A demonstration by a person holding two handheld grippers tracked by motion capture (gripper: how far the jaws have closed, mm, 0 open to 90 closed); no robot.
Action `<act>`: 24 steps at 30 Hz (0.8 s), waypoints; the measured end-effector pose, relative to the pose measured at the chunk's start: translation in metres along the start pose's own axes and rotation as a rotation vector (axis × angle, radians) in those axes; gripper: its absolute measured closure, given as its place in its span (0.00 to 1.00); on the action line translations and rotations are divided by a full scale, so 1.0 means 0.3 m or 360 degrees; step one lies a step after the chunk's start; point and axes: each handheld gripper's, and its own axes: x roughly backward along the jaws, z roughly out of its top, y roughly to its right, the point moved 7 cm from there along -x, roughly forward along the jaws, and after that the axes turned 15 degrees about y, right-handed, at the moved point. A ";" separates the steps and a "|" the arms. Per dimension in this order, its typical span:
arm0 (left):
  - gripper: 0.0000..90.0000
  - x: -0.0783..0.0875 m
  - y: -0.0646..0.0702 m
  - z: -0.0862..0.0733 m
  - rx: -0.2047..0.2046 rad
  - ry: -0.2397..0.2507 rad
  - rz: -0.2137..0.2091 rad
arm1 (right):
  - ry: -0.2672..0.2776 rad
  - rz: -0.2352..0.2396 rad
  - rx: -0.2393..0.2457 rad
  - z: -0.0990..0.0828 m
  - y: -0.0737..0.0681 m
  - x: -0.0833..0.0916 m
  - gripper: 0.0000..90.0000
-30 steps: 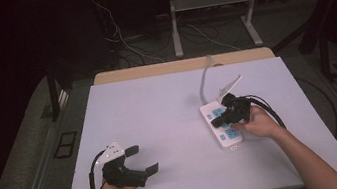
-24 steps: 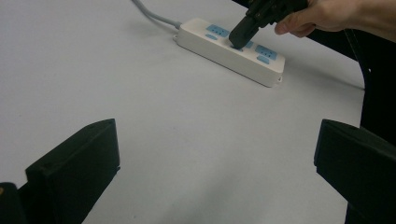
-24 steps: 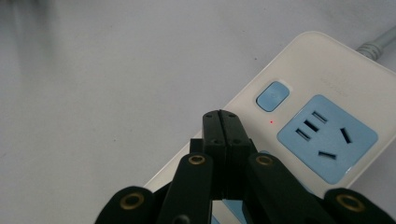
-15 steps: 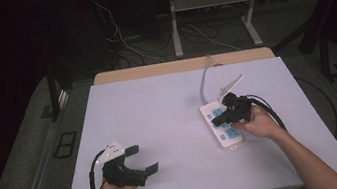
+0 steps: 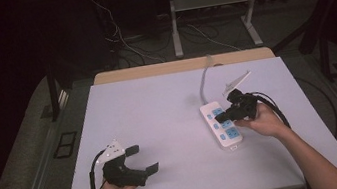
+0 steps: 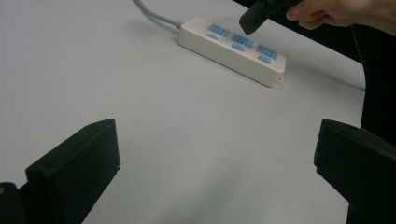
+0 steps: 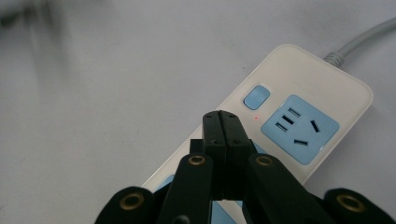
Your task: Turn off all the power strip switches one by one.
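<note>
Right tongs: the right tongs (image 5: 226, 114) have both jaws pressed flat together with nothing between them, tips over the middle of the strip (image 7: 299, 126); whether they touch it cannot be told.
Left tongs: the left tongs (image 5: 142, 160) gape wide and empty, held low at the bench's near-left corner, well apart from the strip.
Strip: white, with three blue sockets and blue switches, it lies flat on the right half of the bench, running roughly near to far; a small red dot glows beside the far switch (image 7: 257, 97).
Cord: a grey cord (image 5: 203, 80) leaves the strip's far end and runs off the far edge.
Bench: the bench (image 5: 158, 106) is pale and matte, with a tan strip along its far edge.
Open room: the middle and far-left of the bench top lie bare.
Surroundings: dark floor, loose cables (image 5: 120, 41) and a metal frame (image 5: 175, 27) beyond.
</note>
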 end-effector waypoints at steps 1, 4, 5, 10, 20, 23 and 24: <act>0.00 0.000 0.000 0.000 0.0000 0.0000 0.0000 | 0.0007 0.0005 -0.0002 0.001 0.000 0.005 1.00; 0.00 -0.001 0.001 -0.001 0.0002 -0.0003 0.0000 | 0.0016 0.0001 -0.0009 0.006 -0.001 0.019 1.00; 0.00 -0.001 0.001 -0.001 0.0002 -0.0003 -0.0001 | 0.0014 0.0002 -0.0010 0.007 -0.001 0.024 1.00; 0.00 0.000 0.001 0.000 0.0001 -0.0001 0.0000 | 0.0038 -0.0001 -0.0007 0.027 0.002 0.046 1.00; 0.00 0.000 0.000 0.000 0.0001 0.0000 0.0000 | 0.0075 -0.0016 -0.0009 0.075 0.017 0.072 1.00; 0.00 0.002 0.000 0.001 0.0000 0.0003 -0.0001 | 0.0076 -0.0020 -0.0006 0.087 0.025 0.072 1.00; 0.00 0.002 -0.001 0.001 0.0000 0.0003 0.0000 | 0.0078 -0.0022 -0.0006 0.090 0.028 0.070 1.00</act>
